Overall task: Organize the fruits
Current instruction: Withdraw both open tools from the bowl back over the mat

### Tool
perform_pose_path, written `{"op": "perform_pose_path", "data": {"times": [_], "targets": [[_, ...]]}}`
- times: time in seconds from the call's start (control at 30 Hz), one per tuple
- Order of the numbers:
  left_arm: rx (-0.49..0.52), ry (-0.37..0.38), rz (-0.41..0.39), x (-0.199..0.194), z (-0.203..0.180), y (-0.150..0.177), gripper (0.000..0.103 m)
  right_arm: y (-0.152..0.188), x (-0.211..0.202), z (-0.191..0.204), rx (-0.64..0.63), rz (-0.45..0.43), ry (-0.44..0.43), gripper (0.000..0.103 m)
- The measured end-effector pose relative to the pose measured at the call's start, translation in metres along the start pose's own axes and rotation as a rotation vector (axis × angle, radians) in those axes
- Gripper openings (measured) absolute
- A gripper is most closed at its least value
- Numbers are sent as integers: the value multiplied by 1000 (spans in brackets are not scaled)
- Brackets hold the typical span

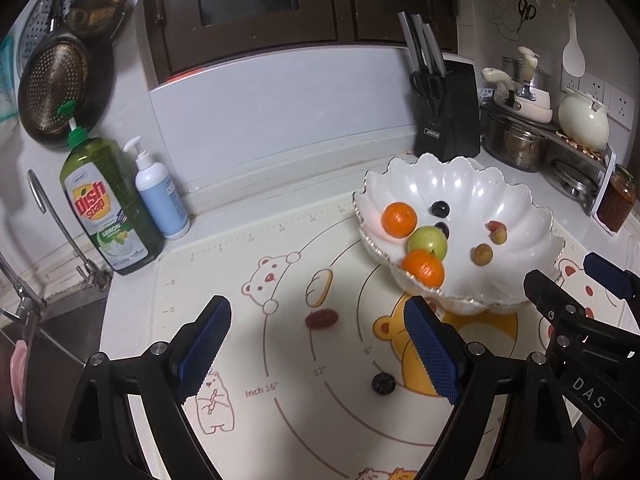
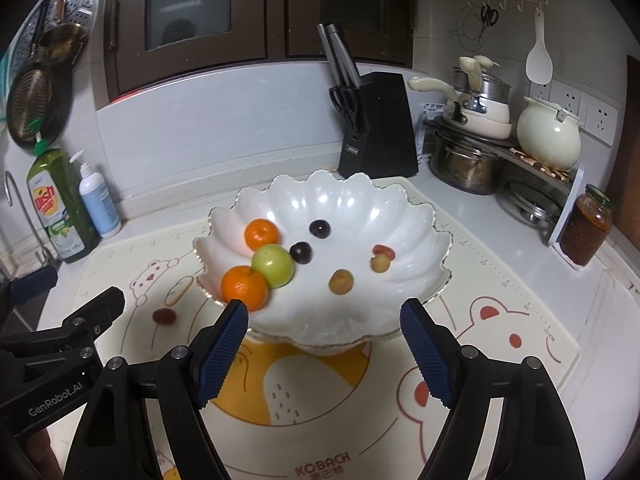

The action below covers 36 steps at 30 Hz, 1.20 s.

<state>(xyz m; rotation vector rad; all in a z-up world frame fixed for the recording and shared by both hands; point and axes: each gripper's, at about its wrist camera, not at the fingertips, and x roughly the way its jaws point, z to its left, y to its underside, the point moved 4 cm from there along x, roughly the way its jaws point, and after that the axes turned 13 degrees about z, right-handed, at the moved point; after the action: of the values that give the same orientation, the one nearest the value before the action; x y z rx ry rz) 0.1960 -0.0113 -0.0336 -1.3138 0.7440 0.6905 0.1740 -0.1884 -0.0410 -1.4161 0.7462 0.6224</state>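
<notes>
Two open grippers (image 1: 322,354) (image 2: 322,350), two oranges (image 2: 261,234) (image 2: 244,287), one bowl (image 2: 400,216)

Left gripper (image 1: 318,350) angled downward, fingers wide apart, empty; right gripper (image 2: 324,354) likewise.

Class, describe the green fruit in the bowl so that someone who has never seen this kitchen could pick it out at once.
Find the white scalloped bowl on the bear-print mat. On its left side three round fruits sit in a touching row: the green fruit is the middle one, between two oranges. It is the only green thing in the bowl.
</notes>
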Motion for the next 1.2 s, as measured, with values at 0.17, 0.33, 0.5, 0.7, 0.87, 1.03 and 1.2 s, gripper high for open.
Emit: {"op": "perform_pose_path", "data": {"times": [0.17, 0.33, 0.5, 0.7, 0.87, 1.03, 1.2], "targets": [[3, -9, 8, 2, 7, 11, 89, 8, 3, 8, -11, 9, -15, 79], [27, -21, 21, 8, 13, 22, 89, 18, 7, 18, -22, 24, -20, 79], [52, -27, 37, 17, 21, 31, 89, 29, 14, 32, -32, 42, -18, 79], [66, -3, 55, 28, 35, 36, 88, 39, 21, 49, -43, 59, -11, 79], [104, 12, 68, 39, 44, 39, 88, 44, 30, 63, -56, 79, 1, 79], [161, 36, 84, 51, 49, 39, 85, 52, 40, 80, -74, 104, 1, 79], [222, 29, 97, 64, 56, 39, 85, 57, 50, 94, -92, 130, 7, 79]]}}
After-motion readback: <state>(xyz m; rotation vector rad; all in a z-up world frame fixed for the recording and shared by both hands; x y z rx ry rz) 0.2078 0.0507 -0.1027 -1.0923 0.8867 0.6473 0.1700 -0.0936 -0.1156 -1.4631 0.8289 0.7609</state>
